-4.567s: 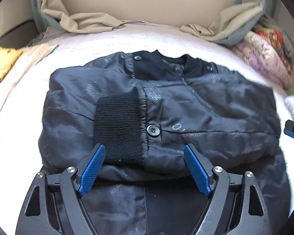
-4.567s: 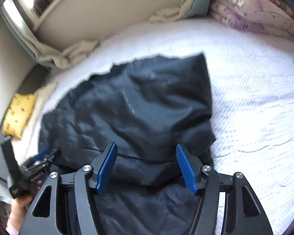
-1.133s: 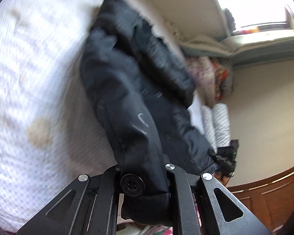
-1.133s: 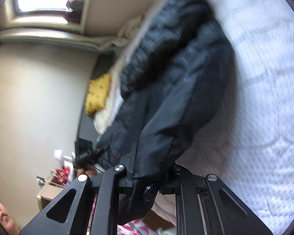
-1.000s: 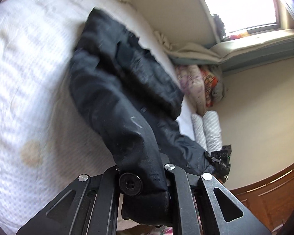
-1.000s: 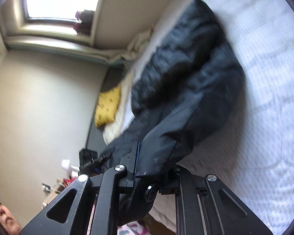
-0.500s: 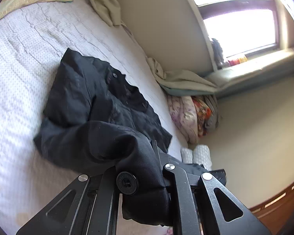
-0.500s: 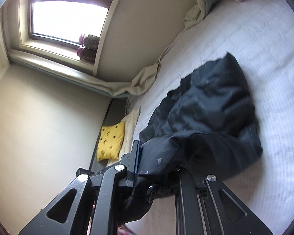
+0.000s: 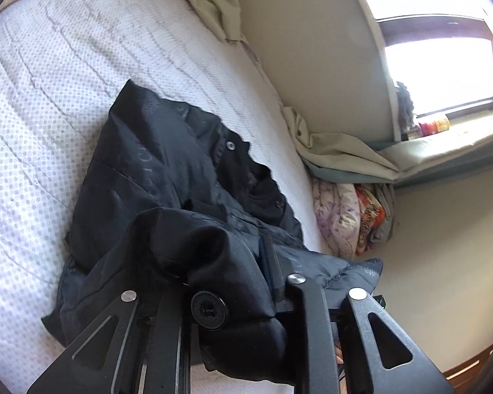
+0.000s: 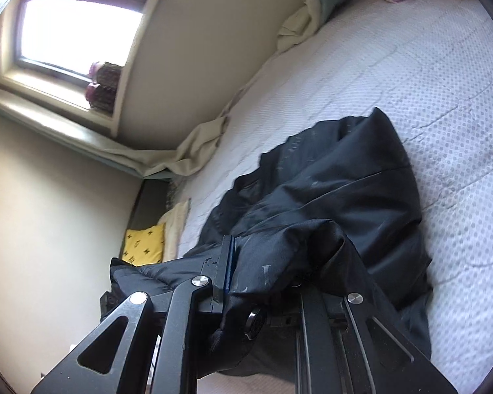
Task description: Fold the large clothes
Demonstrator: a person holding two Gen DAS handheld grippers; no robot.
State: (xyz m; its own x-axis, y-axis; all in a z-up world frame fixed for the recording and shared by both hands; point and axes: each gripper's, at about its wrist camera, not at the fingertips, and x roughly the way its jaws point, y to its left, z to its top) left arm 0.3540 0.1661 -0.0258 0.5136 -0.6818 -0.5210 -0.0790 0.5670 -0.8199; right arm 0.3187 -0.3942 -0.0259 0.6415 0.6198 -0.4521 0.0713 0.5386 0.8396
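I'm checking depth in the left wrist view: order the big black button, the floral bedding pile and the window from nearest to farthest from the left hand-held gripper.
1. Big black button: on the jacket fabric clamped in the left hand-held gripper.
2. Floral bedding pile: right, beside the bed.
3. Window: top right, farthest.

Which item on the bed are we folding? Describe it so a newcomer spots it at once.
Start at the white dotted bedspread under the window. The black jacket lies crumpled mid-bed, its near edge clamped in both grippers. It is the only dark, shiny, buttoned garment; the nearby bedding is pale or floral.
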